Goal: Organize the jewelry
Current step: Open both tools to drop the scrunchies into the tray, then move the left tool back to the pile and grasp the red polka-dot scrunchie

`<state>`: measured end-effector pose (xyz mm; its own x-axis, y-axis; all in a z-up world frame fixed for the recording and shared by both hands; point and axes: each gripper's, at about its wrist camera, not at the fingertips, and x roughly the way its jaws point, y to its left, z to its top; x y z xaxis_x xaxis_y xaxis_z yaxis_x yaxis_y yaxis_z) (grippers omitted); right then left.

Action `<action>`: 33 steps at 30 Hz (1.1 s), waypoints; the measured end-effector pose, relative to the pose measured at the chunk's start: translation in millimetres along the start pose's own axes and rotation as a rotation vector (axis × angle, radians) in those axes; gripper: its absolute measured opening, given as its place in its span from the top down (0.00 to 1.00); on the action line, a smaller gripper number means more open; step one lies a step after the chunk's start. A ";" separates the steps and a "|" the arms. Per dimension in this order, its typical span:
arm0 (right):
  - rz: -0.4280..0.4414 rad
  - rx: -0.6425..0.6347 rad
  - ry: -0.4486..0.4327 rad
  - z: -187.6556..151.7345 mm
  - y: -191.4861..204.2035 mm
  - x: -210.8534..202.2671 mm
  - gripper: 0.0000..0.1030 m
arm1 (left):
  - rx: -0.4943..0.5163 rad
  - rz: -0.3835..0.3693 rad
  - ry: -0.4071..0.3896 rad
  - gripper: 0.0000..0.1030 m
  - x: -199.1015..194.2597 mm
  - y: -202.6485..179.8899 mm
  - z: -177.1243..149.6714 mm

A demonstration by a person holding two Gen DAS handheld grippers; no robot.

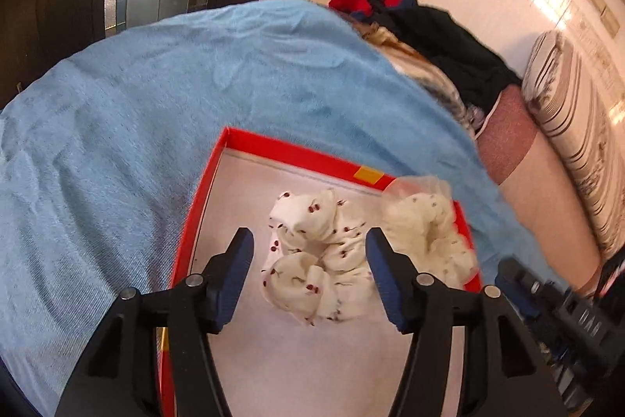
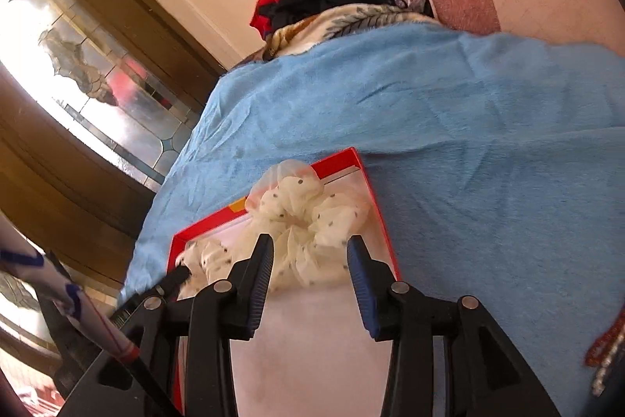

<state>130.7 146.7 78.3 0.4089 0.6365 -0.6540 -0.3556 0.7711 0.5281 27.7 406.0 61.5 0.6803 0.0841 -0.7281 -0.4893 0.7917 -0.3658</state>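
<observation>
Both claws stood part-open and empty over the red box: left claw straddled the cherry-print scrunchie with a gap on each side, pads not pressing; right claw hung the same way over the dotted sheer scrunchie, nothing pinched. Both scrunchies lay inside the box on its white floor, side by side and touching, the sheer one bunched into the far corner and riding up over the rim. My read: each had been put down there so the box corrals them on the soft blue blanket. A beaded string lay on the blanket outside the box, well apart — probably next to go in.
</observation>
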 end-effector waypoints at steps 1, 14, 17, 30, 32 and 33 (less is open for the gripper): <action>-0.011 -0.012 -0.012 -4.6 1.4 -3.0 0.58 | 0.005 0.012 -0.012 0.38 -3.5 -1.0 -0.4; -0.149 -0.289 -0.040 -49.2 41.8 -6.4 0.58 | 0.032 0.003 -0.038 0.38 -33.2 -6.9 3.5; -0.183 -0.337 -0.064 -49.3 52.8 -3.5 0.58 | 0.052 -0.006 -0.052 0.38 -38.0 -14.4 0.4; -0.228 -0.371 -0.030 -82.3 44.7 -12.9 0.58 | 0.073 -0.047 -0.080 0.38 -59.6 -27.1 4.7; -0.174 -0.323 -0.020 -96.8 35.9 -33.7 0.58 | 0.101 -0.061 -0.085 0.38 -64.8 -37.0 1.7; -0.148 -0.288 -0.021 -102.3 29.0 -45.8 0.58 | 0.120 -0.074 -0.082 0.38 -67.2 -43.1 -1.5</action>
<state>15.7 138.2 68.2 0.4901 0.5204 -0.6993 -0.5129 0.8208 0.2513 2.2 365.3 125.3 0.7565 0.0680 -0.6505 -0.3711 0.8636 -0.3413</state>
